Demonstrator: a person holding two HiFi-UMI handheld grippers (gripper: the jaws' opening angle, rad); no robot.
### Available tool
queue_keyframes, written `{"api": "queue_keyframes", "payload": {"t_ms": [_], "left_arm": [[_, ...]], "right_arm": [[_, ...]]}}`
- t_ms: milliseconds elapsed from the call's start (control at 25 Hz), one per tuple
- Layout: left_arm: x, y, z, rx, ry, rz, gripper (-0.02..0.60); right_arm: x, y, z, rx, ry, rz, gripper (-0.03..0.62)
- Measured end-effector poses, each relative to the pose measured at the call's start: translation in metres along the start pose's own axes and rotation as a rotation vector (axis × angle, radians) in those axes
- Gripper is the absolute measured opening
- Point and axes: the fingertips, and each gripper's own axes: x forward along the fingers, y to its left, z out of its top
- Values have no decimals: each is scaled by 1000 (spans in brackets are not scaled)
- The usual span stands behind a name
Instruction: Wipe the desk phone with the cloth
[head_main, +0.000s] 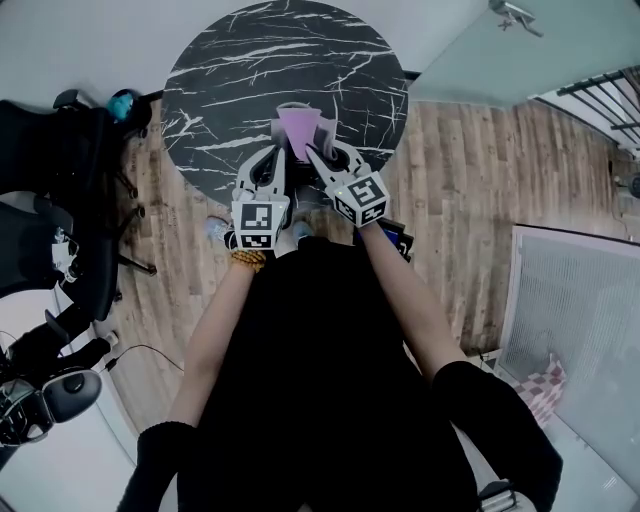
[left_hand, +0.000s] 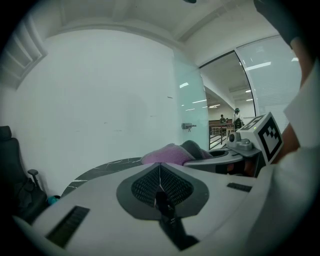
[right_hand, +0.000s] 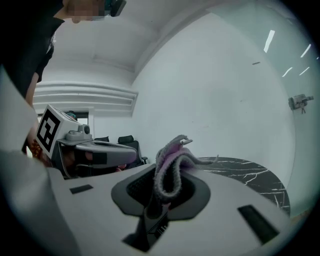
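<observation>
A pink and grey cloth (head_main: 297, 128) hangs over the near edge of the round black marble table (head_main: 230, 80). My right gripper (head_main: 313, 153) is shut on the cloth (right_hand: 171, 167), a fold of which bunches up between its jaws. Just to its left, my left gripper (head_main: 280, 152) has its jaws pressed together with nothing between them. In the left gripper view the cloth (left_hand: 166, 154) lies just beyond the left gripper (left_hand: 160, 176), and the right gripper (left_hand: 250, 145) shows beside it. No desk phone shows in any view.
Black office chairs (head_main: 60, 200) stand on the wooden floor (head_main: 470, 170) at the left, with a blue object (head_main: 122, 103) near the table's edge. A glass wall (head_main: 480, 60) runs at the back right. A white framed panel (head_main: 575, 310) lies at the right.
</observation>
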Motion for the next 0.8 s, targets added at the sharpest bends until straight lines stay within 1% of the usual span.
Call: {"api": "queue_keyframes", "payload": {"t_ms": [120,280,320,600,800], "left_arm": [[2,1,-9,-17,22,1,14],[3,7,-15,-86,41,18,14],[3,8,-15,-91,40,21,14],[3,7,-21,-85,53,13,14],[4,6,-27,-92,72,8,14]], "right_arm": [[0,7,5,-42,-4,17,55],[3,14,3,-92,14,39,55],[4,15,3,-94,19,40,54],[8,10,-3,-90,44,21,54],[6,4,-5,-65,46,9,54]]}}
